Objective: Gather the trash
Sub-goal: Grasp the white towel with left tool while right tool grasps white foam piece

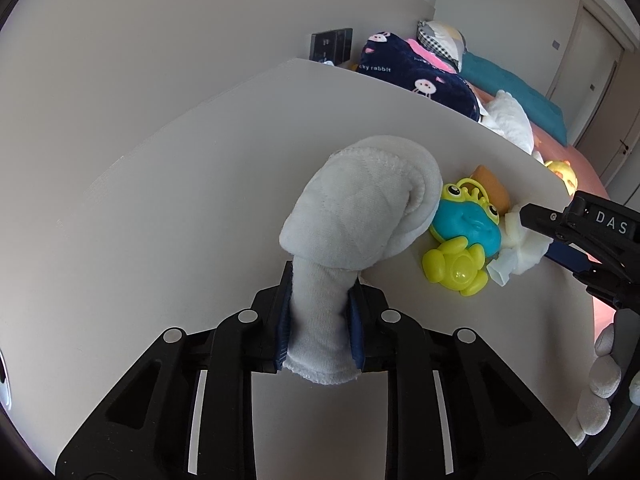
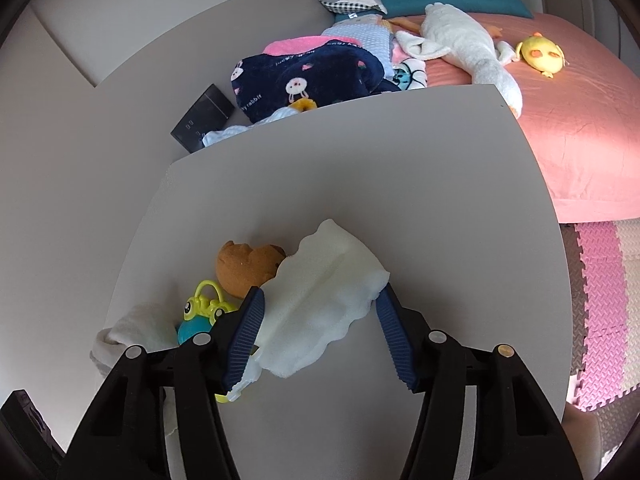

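Left gripper (image 1: 320,330): ribbed blue pads pinching 1 soft white knit sock (image 1: 352,216), cuff end between the jaws, toe curled over the grey table (image 1: 160,208). Right gripper (image 2: 320,332): jaws spread, straddling 1 wavy-edged white foam scrap (image 2: 324,304); pad contact with the foam hard to judge, near end partly hidden by the left pad. Just left of the foam: 1 glossy plastic frog toy (image 2: 202,314), yellow-green and blue, half hidden; 1 brown plush bear (image 2: 244,266) behind it. Beyond the table: pink bed (image 2: 576,128) with 1 long white plush (image 2: 460,40), 1 yellow plush (image 2: 540,50), 1 navy rabbit-print blanket (image 2: 304,76).
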The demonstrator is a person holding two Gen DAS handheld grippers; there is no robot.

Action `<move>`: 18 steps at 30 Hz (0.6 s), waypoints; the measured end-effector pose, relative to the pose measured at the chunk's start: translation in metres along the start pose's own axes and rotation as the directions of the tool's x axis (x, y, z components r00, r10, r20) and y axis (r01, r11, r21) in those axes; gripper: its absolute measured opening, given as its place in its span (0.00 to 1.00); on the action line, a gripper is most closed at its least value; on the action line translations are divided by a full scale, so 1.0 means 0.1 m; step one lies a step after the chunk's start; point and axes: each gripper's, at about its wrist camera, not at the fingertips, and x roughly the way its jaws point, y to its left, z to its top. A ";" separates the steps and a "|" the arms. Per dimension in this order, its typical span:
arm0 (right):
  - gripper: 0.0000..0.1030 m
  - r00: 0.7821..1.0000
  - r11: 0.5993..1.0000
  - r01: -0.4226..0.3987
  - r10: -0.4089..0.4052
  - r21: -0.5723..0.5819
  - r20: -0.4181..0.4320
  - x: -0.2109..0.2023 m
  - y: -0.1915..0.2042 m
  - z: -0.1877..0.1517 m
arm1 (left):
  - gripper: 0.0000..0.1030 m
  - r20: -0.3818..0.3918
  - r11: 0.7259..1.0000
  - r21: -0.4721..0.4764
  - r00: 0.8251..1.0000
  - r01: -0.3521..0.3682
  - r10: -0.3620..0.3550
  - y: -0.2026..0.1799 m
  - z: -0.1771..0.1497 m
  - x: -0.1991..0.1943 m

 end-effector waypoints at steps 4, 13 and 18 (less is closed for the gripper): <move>0.25 0.999 0.999 -0.037 0.036 -0.033 -0.011 -0.02 0.00 -0.01 | 0.21 0.000 1.000 0.013 1.000 -0.014 0.014 -0.01 -0.01 -0.01; 0.10 0.996 0.987 -0.083 0.088 -0.137 0.026 -0.28 0.02 -0.07 | 0.09 0.007 0.999 -0.037 1.000 0.017 -0.016 0.04 0.01 -0.08; 0.07 0.995 0.974 -0.049 0.066 -0.221 0.071 -0.44 0.07 -0.11 | 0.09 0.017 0.999 -0.036 1.000 0.004 -0.003 0.00 0.00 -0.13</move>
